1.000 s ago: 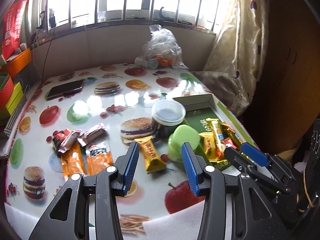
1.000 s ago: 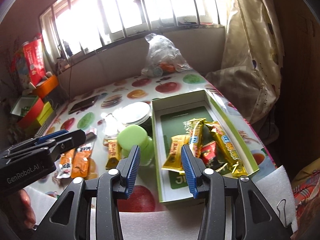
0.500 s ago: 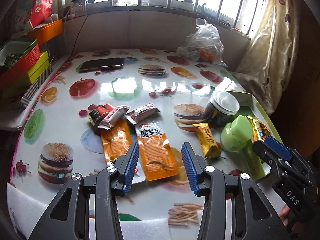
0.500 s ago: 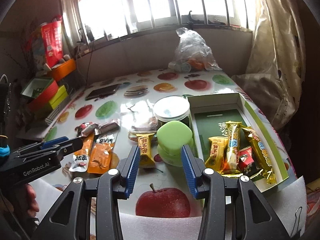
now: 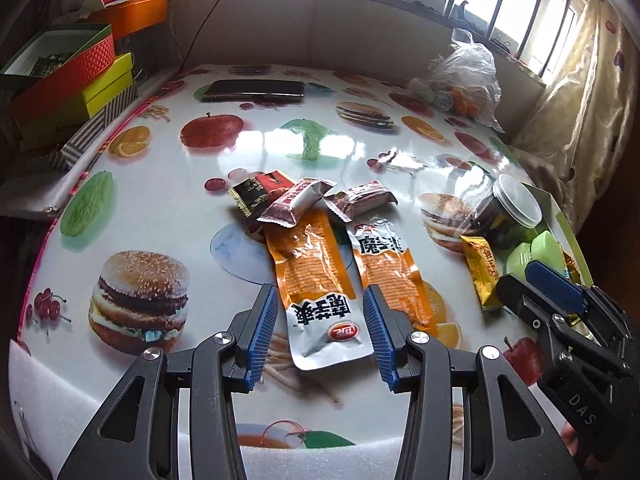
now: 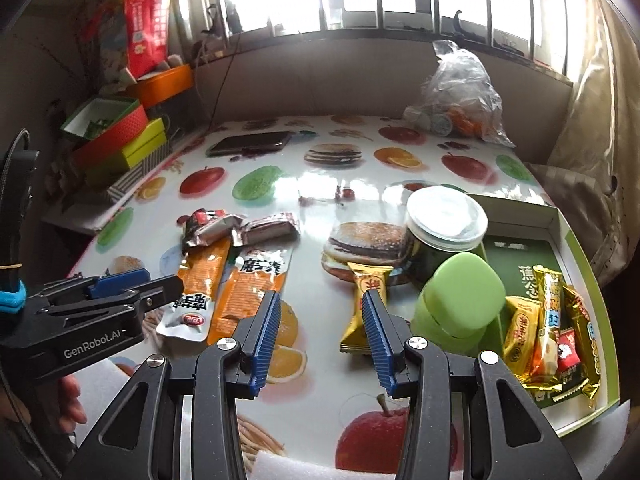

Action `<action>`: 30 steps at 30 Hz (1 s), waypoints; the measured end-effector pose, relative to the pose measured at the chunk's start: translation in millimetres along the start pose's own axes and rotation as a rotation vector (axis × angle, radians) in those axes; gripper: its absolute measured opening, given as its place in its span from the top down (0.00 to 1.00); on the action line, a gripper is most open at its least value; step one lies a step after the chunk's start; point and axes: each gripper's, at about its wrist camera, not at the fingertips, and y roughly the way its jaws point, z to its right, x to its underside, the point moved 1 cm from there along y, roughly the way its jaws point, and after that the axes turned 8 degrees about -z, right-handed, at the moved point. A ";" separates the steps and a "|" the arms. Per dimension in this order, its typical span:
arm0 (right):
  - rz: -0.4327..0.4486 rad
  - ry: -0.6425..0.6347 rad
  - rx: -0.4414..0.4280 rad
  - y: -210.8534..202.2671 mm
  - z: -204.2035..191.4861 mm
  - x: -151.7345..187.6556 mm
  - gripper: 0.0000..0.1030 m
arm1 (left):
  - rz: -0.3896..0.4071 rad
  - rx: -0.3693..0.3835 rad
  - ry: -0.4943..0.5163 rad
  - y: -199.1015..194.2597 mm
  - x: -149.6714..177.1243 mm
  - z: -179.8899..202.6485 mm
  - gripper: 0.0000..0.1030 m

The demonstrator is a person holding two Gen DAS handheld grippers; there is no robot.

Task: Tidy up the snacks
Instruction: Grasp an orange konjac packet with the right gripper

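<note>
both claws (image 5: pixel 318 330) (image 6: pixel 318 338) spread, empty; two orange packets (image 5: pixel 310 264) (image 5: pixel 386 268), three small wrappers (image 5: pixel 260 190) (image 5: pixel 298 202) (image 5: pixel 362 198) on table (image 5: pixel 160 200)

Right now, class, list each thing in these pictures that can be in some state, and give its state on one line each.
Left gripper: open, holding nothing.
Right gripper: open, holding nothing.
Clear jar: lid on.
Green box: open, several snacks inside.
Green container: closed, tilted.
Two orange packets: sealed, flat on the table.
Yellow snack bar: sealed, outside the box.
Phone: screen dark.
</note>
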 end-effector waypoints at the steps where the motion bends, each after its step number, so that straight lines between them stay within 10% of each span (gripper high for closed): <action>1: -0.011 -0.007 -0.006 5.2 -4.2 -2.0 0.60 | -0.002 0.001 -0.009 1.4 0.1 -3.0 0.56; 30: -0.168 -0.085 0.012 92.3 -49.5 -22.8 0.42 | -0.026 0.003 -0.113 12.9 -2.3 -51.9 0.56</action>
